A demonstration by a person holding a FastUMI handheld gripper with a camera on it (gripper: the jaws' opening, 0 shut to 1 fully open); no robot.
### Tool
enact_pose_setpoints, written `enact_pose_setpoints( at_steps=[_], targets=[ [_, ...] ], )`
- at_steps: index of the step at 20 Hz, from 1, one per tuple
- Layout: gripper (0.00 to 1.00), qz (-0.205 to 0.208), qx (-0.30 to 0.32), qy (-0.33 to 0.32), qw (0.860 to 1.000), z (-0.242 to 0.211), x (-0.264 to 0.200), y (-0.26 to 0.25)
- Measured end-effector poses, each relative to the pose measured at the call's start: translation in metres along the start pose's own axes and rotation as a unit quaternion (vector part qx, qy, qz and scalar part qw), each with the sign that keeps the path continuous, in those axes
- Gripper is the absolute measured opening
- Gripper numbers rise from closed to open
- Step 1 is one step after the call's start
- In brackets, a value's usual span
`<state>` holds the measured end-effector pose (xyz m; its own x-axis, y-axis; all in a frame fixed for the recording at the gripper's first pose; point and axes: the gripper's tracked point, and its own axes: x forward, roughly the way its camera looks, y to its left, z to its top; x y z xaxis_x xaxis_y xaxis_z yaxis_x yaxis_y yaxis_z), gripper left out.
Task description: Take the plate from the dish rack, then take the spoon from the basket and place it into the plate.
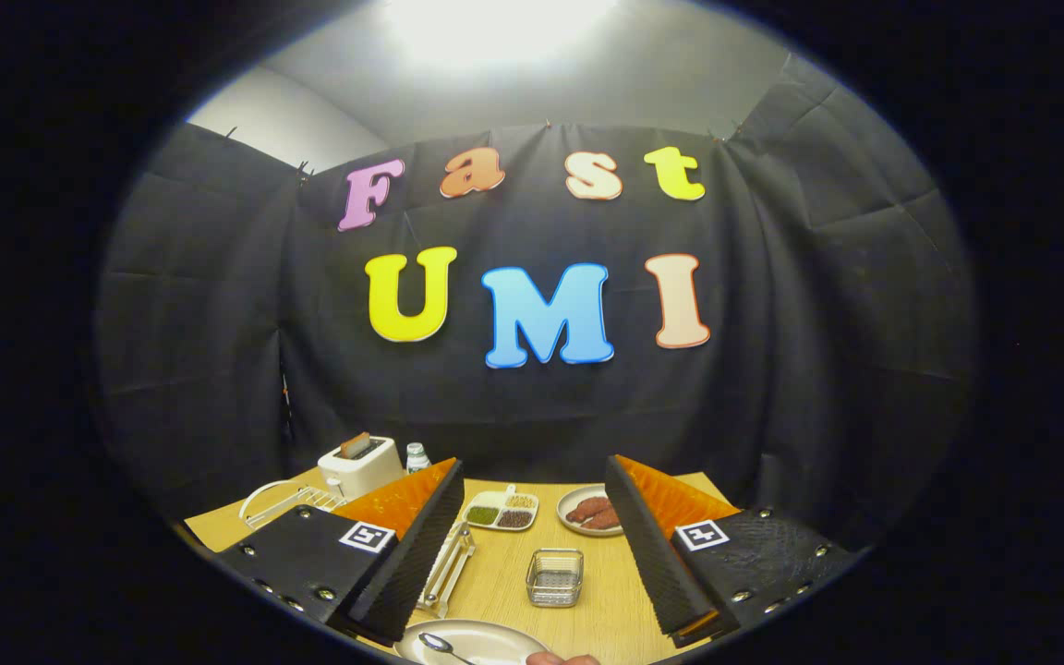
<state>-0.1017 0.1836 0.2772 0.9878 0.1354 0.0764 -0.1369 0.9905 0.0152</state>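
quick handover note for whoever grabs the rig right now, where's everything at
Gripper: jaws wide open, holding nothing, raised above the table.
Plate: off the dish rack, flat on the table near the fingertips.
Spoon: already lying in the plate. A fingertip of a person shows right by the plate's edge.
Basket: between the fingers, beyond the plate, looks empty.
Done: plate out, spoon in the plate.
Left: apparently nothing; just back away.

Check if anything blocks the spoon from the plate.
Nothing visible does: the spoon already lies on the plate, low between the open gripper fingers. The wire basket sits apart, beyond the plate on the table.
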Motion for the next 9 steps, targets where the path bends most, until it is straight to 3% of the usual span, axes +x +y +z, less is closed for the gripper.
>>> enact_pose_setpoints(
  at_steps=[9],
  targets=[
    [0.96, -0.026, -0.006, -0.008, 1.0, 0.003, -0.013, -0.024]
  ],
)
